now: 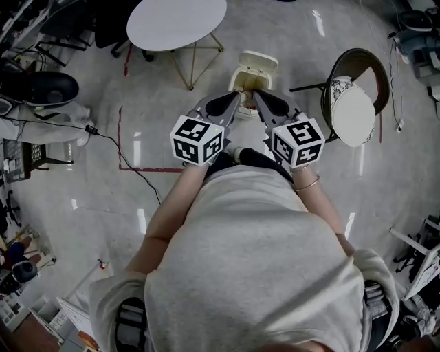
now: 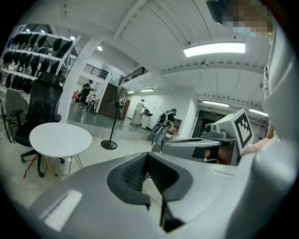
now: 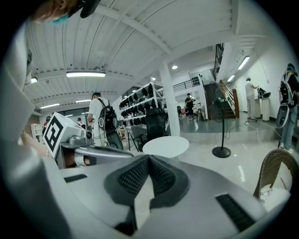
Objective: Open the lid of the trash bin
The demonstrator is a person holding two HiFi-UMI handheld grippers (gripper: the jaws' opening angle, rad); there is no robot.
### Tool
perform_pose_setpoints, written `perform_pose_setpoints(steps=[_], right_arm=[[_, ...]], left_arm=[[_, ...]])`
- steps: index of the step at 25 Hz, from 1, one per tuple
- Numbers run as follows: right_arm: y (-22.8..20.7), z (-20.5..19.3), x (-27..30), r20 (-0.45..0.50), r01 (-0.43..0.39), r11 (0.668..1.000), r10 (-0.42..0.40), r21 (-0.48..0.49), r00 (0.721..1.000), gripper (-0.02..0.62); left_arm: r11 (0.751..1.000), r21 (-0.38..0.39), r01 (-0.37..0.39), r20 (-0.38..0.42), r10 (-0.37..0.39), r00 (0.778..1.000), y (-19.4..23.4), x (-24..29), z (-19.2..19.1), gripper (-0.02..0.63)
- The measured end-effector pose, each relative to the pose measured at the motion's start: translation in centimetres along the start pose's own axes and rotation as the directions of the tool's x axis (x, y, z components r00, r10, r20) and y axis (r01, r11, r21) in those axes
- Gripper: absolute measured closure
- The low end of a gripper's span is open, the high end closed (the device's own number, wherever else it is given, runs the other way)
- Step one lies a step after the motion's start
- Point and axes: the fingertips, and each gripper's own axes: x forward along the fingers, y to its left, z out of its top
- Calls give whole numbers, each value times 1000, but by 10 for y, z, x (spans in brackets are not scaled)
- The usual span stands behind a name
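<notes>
- The person is holding the left gripper (image 1: 232, 100) and the right gripper (image 1: 261, 100) side by side in front of the body. The tips are angling toward each other, so both tools are aiming at one spot.
- Each gripper is sitting with its jaws drawn together at the tips, with only a thin slit showing behind the pads. Neither is holding anything.
- The trash bin (image 1: 244, 77) is standing on the floor just beyond both sets of tips, centred between them. From above the tips are overlapping its near edge, but whether they are touching it cannot be told.
- Its lid (image 1: 259, 63) is showing as a pale rounded panel with a recessed rectangle. Whether it is lying shut or tipping up is not clear from overhead.
- Both gripper views are looking level across the room, so the bin is falling below their sight. Each is catching the other gripper alongside.
- The closed jaws are probably serving as a blunt prod or hook for the lid's edge rather than a pinch.
- A round white table (image 1: 177, 20) is standing beyond the left gripper's outer side. A chair (image 1: 357, 96) is standing off the right gripper's outer side. Both are leaving the path to the bin free.
</notes>
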Motion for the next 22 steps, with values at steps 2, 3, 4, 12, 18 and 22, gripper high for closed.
perform_pose_setpoints(steps=[2,3,4,12,18,22], right_arm=[[1,0,1,-3,-3,1000,3,-2,1000,588],[2,-1,1,-3,-5,1000,5,-1,1000,588],[1,-1,2,-1,-8,1000,8,2,1000,588],[1,-5,2,-4,-14,1000,14,5,1000,588],[-3,-13,0,-15,-20,999,20,28,1000,588],[-6,-16,3,-23,-16,999,17,33,1000,589]], left_arm=[[1000,-3,-1,2,1,1000,0,-1,0,600],[1000,-3,-1,2,2,1000,0,-1,0,600],[1000,-4,-1,2,1,1000,0,-1,-1,601],[1000,-20,-2,-13,2,1000,-3,0,-8,600],[1000,-21,7,-16,-8,1000,-9,5,-12,600],[1000,-15,17,-23,-18,1000,-10,8,-13,600]])
